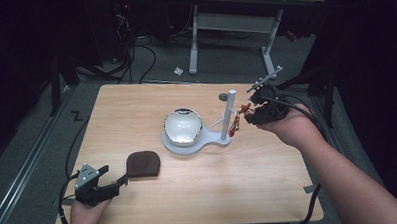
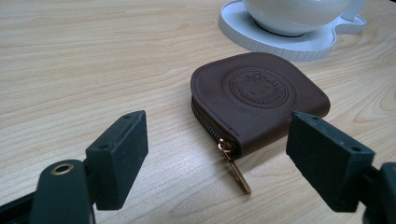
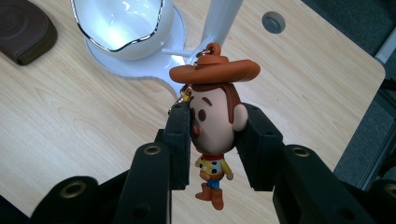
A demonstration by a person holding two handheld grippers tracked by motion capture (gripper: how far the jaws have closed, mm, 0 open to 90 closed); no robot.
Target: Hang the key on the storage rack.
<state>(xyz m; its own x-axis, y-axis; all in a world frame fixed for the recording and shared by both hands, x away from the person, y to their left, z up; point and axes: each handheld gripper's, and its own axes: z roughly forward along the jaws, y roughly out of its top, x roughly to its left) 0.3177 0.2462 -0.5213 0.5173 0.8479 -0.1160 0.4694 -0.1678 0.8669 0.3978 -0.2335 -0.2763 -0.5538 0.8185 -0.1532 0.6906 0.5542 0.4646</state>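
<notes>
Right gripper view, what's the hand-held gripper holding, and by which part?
The right hand-held gripper clamps a cowboy figurine keychain by the sides of its head.

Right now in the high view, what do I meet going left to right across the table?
Left gripper → brown zip pouch → white bowl on its white stand base → white post → cowboy figure keychain → right gripper.

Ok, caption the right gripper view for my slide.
Right gripper clamps a cowboy figurine keychain by its head, above the table.
</notes>
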